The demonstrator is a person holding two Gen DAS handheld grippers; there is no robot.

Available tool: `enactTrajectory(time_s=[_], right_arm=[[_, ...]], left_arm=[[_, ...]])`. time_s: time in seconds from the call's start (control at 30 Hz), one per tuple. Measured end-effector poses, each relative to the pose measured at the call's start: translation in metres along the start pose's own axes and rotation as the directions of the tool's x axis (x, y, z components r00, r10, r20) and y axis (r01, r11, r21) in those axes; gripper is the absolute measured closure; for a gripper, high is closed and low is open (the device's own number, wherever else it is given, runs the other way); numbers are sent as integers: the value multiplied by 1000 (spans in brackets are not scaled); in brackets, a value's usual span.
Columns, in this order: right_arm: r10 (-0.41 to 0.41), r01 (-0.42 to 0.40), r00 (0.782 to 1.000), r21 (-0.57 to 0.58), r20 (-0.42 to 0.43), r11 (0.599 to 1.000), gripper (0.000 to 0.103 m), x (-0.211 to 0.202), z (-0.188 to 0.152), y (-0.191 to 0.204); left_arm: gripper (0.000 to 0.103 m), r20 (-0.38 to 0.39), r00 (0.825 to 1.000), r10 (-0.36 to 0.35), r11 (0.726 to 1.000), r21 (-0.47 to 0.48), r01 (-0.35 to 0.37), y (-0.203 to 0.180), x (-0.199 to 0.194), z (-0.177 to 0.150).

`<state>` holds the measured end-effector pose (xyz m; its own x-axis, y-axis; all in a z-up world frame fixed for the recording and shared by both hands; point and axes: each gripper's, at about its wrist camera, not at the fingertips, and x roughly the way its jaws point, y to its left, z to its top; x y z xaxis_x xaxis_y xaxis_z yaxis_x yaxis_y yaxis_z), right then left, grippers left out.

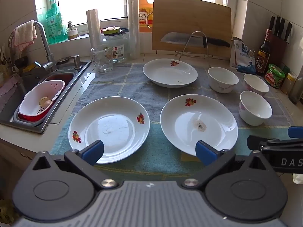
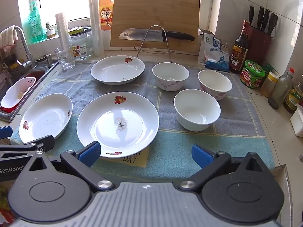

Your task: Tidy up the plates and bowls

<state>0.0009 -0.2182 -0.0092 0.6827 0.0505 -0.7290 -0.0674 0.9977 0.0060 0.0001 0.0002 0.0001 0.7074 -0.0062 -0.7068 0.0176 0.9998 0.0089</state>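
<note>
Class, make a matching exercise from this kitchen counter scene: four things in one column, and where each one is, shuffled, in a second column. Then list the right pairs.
Things:
1. Knife
2. Pink cloth
3. Colander
4. Drinking glass

Places:
A. In the sink
B. Draped over the faucet
C. Lying across the wire rack, in front of the cutting board
D. Upright on the counter by the towel's far corner, in front of the glass jar

Pairs: 1-C, 2-B, 3-A, 4-D

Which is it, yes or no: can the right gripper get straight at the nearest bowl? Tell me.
Probably yes. The right gripper is open and empty, and the nearest bowl stands apart from the other bowls and from the stained plate, with bare towel between it and the gripper.
</note>
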Motion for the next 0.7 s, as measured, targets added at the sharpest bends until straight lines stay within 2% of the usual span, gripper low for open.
enactTrajectory(time_s=[0.23, 0.5, 0.7], right_arm=[[-3, 3, 1000, 3, 1, 1000, 0, 2, 0, -3], [-6, 6, 1000, 9, 4, 1000, 0, -5, 2, 11], [12, -12, 1000, 12, 9, 1000, 0, -2, 1, 1]], left_arm=[[1, 8, 1000, -5, 1000, 1, 5, 3, -1, 2], [1, 15, 1000, -2, 1000, 6, 1, 4, -4, 7], [1, 20, 1000, 2, 1000, 1, -2, 2, -6, 4]])
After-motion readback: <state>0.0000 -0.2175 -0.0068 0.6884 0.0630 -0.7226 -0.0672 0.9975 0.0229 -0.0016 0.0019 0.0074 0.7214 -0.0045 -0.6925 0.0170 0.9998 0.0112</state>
